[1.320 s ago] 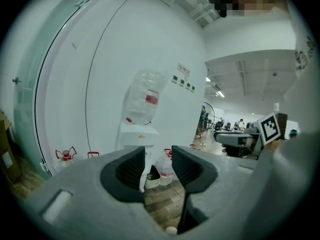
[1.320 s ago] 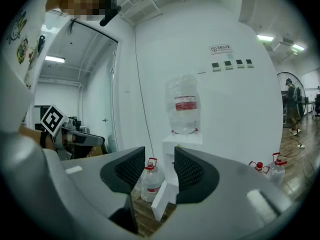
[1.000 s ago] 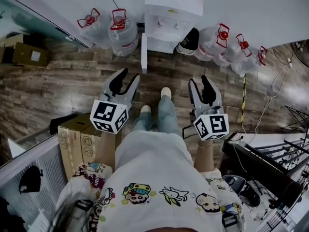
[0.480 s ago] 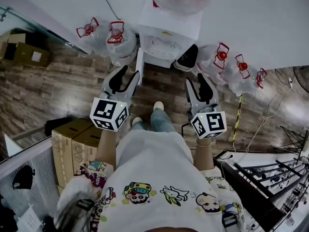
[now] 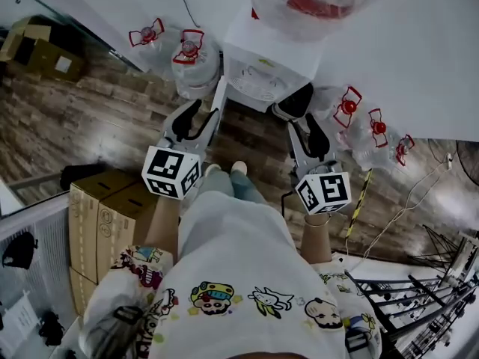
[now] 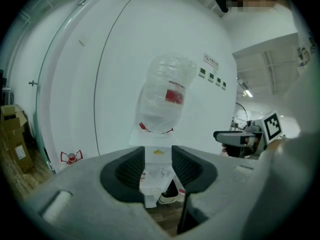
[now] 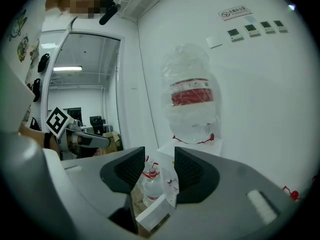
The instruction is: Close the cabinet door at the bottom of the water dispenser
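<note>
Cabinet door [image 5: 219, 99] is seen swung open at the foot of the water dispenser [image 5: 262, 66], just ahead of the left gripper [image 5: 202, 114]. Fingers of it and of the right gripper [image 5: 304, 126] are held released, with nothing grasped. A glancing push could let the door rebound, or the spare water bottles [image 5: 196, 54] beside it could be struck.

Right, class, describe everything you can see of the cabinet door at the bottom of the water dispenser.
The cabinet door is a white flat panel, plastic or painted metal by its look. It stands swung open, attached at the front corner of the water dispenser on the picture's left, jutting over the wooden floor toward the person, seen almost edge-on from the head view. The left gripper, jaws apart, is close beside its free end; whether they touch cannot be told.
</note>
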Available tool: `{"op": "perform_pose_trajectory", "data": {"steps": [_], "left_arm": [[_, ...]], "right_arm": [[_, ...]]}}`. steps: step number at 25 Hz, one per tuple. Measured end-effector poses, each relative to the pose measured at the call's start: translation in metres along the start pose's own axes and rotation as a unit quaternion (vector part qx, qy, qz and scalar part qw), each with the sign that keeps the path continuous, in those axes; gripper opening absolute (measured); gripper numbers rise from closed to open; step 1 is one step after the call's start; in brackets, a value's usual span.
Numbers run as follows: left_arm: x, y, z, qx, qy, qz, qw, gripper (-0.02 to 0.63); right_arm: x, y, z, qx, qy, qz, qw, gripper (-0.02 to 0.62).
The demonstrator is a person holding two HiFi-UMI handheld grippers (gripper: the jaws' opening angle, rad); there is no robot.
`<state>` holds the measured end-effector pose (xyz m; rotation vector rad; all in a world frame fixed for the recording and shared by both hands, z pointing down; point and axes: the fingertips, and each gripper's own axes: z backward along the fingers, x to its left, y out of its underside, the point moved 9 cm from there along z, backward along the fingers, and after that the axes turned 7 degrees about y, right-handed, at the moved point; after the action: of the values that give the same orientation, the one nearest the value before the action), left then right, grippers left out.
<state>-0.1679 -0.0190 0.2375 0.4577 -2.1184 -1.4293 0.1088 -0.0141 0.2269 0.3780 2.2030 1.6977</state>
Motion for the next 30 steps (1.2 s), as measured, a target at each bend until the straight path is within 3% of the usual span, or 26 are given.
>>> {"op": "perform_pose_trajectory", "data": {"steps": [17,30], "left_arm": [[0.035,0.059,-0.001,0.056,-0.002,0.03,0.9979,0.163],[0.059,0.157,-0.029,0.111,0.002,0.062,0.9919,0.163]], "right_arm": [[0.022,0.048,-0.031,0.046,0.011,-0.027,0.999,0.175],[0.022,0.139,-0.052,0.093,0.019,-0.055,0.994,0.173]]}}
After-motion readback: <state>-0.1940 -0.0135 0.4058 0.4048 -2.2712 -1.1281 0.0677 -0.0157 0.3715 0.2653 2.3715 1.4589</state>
